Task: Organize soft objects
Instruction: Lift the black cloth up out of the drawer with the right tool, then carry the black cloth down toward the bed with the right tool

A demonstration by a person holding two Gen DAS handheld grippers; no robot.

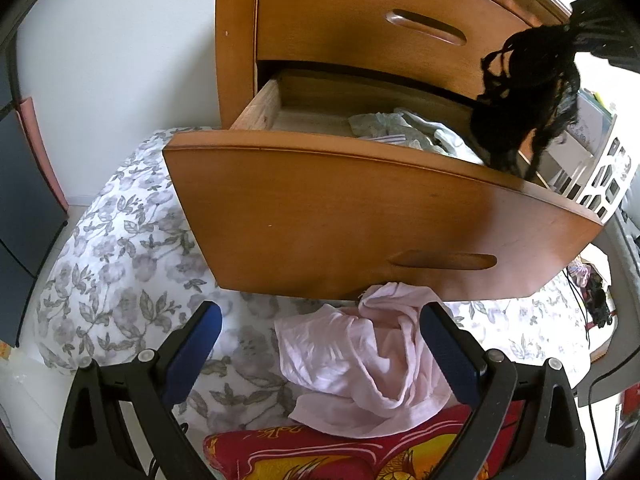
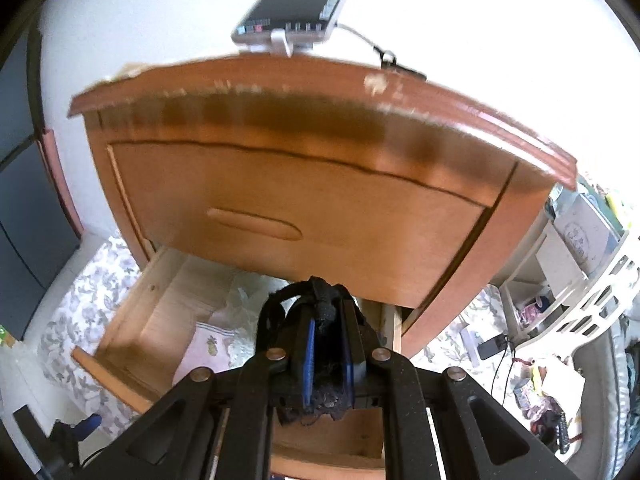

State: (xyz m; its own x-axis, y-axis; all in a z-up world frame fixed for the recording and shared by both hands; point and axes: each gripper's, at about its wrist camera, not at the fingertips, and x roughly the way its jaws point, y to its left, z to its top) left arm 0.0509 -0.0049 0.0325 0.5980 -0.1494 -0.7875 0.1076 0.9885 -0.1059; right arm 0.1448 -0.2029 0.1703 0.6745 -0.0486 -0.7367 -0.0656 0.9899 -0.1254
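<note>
The right gripper [image 2: 326, 354] is clamped on a black lacy garment [image 1: 524, 108] dangling above the open drawer [image 1: 360, 200] — its loose straps could snag the drawer's edge. The left gripper [image 1: 320, 344], fingers wide and empty, hovers over a pink cloth [image 1: 360, 360] on the bed [image 1: 120, 260].

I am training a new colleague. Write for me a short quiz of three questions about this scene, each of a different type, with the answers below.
1. True or false: the lower drawer of the wooden cabinet is pulled open.
2. Which item does the right gripper hold? A) pink cloth B) black lacy garment C) red pillow
3. Fill in: the jaws of the left gripper stand ____ above the pink cloth.

Key
1. True; light folded clothes lie inside it.
2. B; the black lacy garment hangs from the shut jaws over the drawer, while the red pillow lies on the floral bedding.
3. open
</note>
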